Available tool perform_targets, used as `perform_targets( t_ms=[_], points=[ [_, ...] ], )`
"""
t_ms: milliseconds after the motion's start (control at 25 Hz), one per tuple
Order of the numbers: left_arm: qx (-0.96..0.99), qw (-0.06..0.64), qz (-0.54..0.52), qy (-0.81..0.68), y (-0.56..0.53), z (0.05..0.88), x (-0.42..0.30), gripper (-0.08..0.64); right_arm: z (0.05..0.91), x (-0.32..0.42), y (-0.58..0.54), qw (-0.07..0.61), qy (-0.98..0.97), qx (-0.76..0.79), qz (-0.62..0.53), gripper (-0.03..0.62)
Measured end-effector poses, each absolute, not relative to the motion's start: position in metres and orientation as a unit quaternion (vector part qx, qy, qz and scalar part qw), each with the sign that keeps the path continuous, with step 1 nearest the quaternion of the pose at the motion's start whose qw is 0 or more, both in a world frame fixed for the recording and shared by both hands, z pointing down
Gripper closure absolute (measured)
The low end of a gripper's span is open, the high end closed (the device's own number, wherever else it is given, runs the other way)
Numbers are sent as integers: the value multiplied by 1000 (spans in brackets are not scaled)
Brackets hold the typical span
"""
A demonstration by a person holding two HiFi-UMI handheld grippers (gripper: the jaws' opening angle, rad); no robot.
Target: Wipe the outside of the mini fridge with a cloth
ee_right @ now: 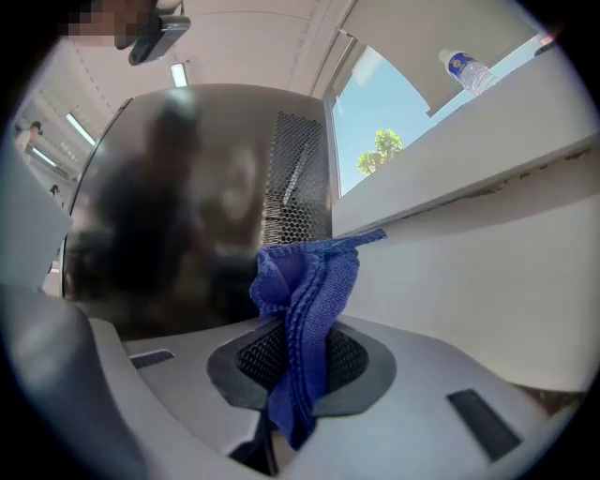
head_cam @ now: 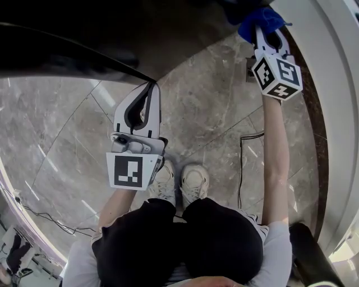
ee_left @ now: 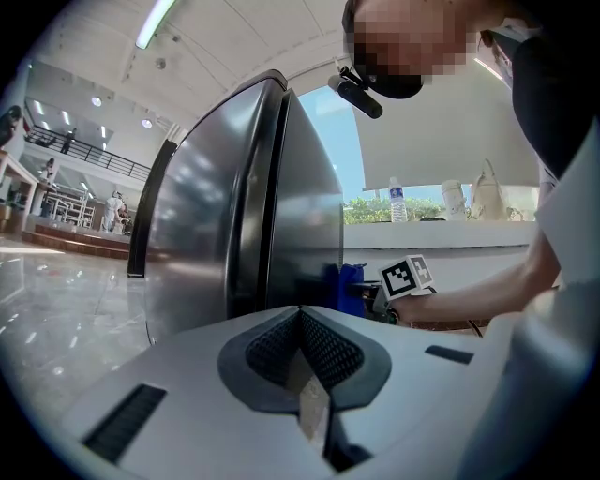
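Observation:
The mini fridge (head_cam: 101, 33) is a dark steel box filling the top of the head view; in the left gripper view the fridge (ee_left: 244, 206) shows its door edge and shiny side. My right gripper (head_cam: 263, 31) is shut on a blue knitted cloth (head_cam: 259, 17) and reaches out along the fridge's right side. In the right gripper view the cloth (ee_right: 305, 300) bunches up out of the jaws in front of the fridge's side (ee_right: 178, 206) and its vent grille (ee_right: 295, 178). My left gripper (head_cam: 148, 88) is shut on nothing, with its tips near the fridge's front corner.
A white wall with a ledge (head_cam: 336, 84) runs close along the right of the fridge, leaving a narrow gap. A water bottle (ee_right: 466, 67) stands on that ledge. A black cable (head_cam: 242, 168) lies on the marble floor beside the person's shoes (head_cam: 179, 182).

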State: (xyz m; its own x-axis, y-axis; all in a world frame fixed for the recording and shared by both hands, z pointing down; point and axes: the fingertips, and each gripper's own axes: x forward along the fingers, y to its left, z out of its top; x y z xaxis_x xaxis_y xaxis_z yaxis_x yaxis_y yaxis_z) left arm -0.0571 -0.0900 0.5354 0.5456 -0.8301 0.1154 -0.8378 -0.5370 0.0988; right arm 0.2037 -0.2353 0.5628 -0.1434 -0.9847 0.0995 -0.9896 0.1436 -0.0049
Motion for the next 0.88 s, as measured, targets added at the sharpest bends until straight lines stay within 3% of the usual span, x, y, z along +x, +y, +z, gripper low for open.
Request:
perform_targets(
  t_ms=[600, 880],
  points=[
    [878, 69, 35, -472, -88, 536, -53, 555, 558, 253, -261, 35, -715, 697, 35, 517],
    [878, 59, 37, -474, -88, 537, -59, 555, 556, 221, -212, -42, -740, 667, 72, 517]
  ],
)
